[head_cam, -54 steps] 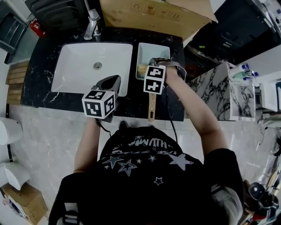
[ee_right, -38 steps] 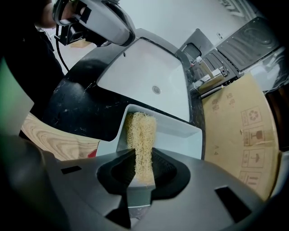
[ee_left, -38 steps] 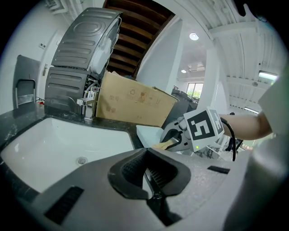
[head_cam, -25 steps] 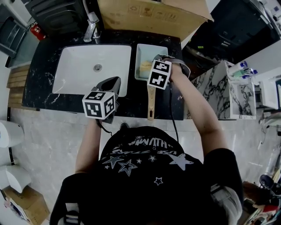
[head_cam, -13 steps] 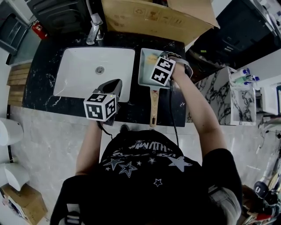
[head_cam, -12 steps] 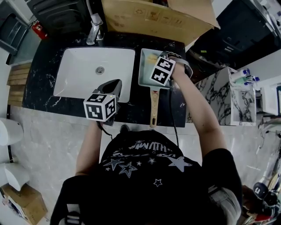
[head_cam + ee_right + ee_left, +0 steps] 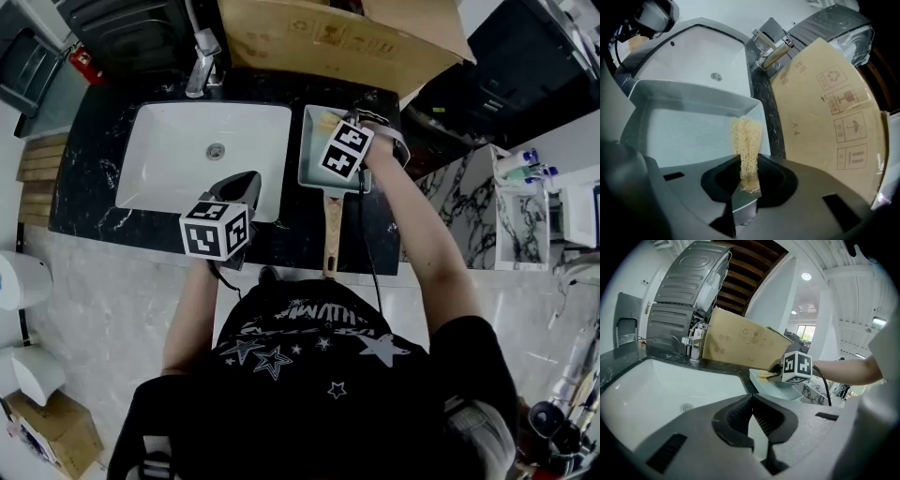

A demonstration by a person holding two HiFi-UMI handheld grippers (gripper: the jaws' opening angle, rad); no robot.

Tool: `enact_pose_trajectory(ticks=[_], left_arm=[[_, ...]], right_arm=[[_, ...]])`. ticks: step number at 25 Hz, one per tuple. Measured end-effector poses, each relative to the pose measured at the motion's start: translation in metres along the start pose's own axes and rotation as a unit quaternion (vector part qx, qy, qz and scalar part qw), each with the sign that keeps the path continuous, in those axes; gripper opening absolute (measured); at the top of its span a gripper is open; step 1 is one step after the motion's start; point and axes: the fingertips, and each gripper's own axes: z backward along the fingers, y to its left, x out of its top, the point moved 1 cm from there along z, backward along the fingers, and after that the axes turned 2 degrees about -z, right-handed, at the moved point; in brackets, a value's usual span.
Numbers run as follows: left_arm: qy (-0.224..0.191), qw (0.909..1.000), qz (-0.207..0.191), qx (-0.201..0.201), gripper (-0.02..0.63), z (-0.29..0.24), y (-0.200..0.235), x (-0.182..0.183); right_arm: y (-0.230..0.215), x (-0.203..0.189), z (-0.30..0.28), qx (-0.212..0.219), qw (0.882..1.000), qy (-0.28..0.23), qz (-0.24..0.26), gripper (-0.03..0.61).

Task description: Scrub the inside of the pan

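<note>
On the dark marble counter (image 7: 94, 159), just right of the white sink (image 7: 169, 178), sits the rectangular pan (image 7: 314, 164). Its wooden handle (image 7: 330, 234) points toward the person, and its far end lies close to the cardboard box (image 7: 328, 37) that leans behind the faucet (image 7: 202, 61).

The right gripper (image 7: 746, 185) is closed on a strip of tan loofah scrubber (image 7: 746, 145). The strip stands out past the jaw tips, so the fibre, not the plastic, would meet the metal. In the right gripper view its free end reaches toward the far right corner of the pale pan floor, close under the far wall. Whether it presses on the floor or rides just above it I cannot tell. Holding the scrubber by its near end leaves the long free part able to bend and sweep into corners and along the walls. The pan floor shows no obvious residue from here, so how much scrubbing is done is hard to judge; this looks like work along the far edge.

The left gripper (image 7: 752, 416) hangs over the near right part of the sink, left of the pan and clear of it. Its jaws are drawn together on nothing. It takes no part for now. Since nothing pins the handle, a firm stroke could slide the pan on the smooth stone, and bracing the handle seems the useful job for that idle tool.
</note>
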Motion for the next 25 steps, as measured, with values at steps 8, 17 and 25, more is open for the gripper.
enact_pose_trajectory(ticks=[8, 17, 25], left_arm=[[0.003, 1.0000, -0.001, -0.003, 0.008, -0.002, -0.004, -0.003], [0.005, 1.0000, -0.005, -0.005, 0.009, -0.003, -0.012, -0.004], [0.005, 0.9999, -0.010, -0.008, 0.008, 0.001, -0.026, -0.007]], right_arm=[[0.010, 0.001, 0.004, 0.008, 0.999, 0.022, 0.046, 0.074], [0.027, 0.000, 0.016, 0.029, 0.998, 0.017, 0.052, 0.072], [0.049, -0.001, 0.035, 0.056, 0.996, 0.020, 0.067, 0.072]])
